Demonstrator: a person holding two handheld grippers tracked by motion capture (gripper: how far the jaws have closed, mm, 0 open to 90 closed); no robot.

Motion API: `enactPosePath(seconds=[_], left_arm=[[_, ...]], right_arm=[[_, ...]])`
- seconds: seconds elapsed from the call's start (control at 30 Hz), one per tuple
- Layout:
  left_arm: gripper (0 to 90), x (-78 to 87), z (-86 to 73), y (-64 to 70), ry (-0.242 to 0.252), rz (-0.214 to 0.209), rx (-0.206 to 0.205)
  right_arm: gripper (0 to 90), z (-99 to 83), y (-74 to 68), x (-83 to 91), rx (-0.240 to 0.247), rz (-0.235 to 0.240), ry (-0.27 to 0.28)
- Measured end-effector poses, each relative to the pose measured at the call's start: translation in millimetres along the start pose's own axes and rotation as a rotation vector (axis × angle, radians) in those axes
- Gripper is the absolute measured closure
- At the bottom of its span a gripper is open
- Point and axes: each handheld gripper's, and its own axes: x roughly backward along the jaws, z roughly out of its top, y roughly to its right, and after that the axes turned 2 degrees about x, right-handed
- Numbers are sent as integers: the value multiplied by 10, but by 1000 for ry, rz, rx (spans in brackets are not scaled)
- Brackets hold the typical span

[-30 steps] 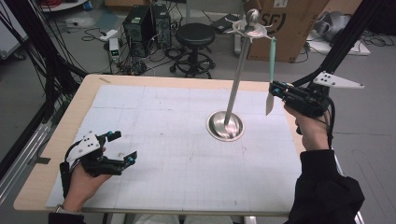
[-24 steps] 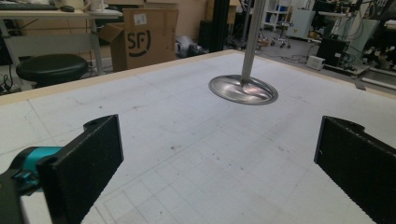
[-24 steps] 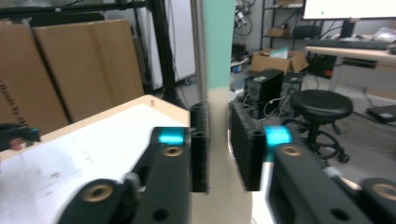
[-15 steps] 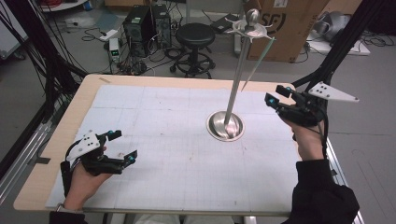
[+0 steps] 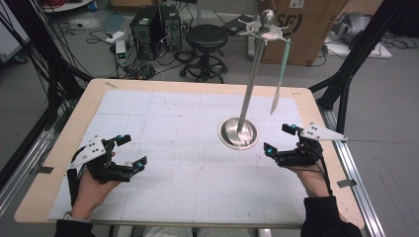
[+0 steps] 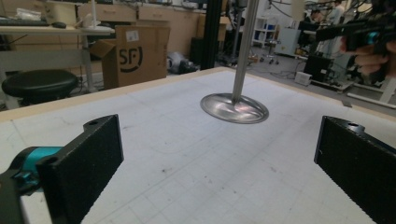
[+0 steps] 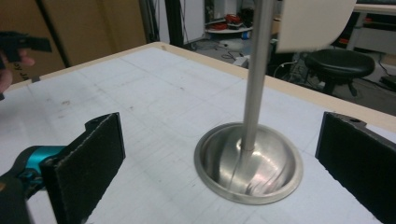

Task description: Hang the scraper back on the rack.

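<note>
white gridded mat (image 5: 188,148) on wooden table (image 5: 74,133), cluttered workshop behind

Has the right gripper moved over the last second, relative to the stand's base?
Yes. The right gripper has come down and back toward the person: it was up beside the hanging utensil, and is now low over the table, just right of the stand's base, jaws open.

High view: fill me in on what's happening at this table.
A person holds a pair of tongs in each hand. A thin utensil hangs from the top of a metal stand on the table. The right tongs sit low beside the stand's base, open and empty. The left tongs rest open at the near left.
</note>
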Motion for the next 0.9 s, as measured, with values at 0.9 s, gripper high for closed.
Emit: enactPosePath(seconds=[0.9], left_arm=[[17,42,-108,-122,-49,73,-2]], right_arm=[[4,-805,167,158,-95,-107,21]])
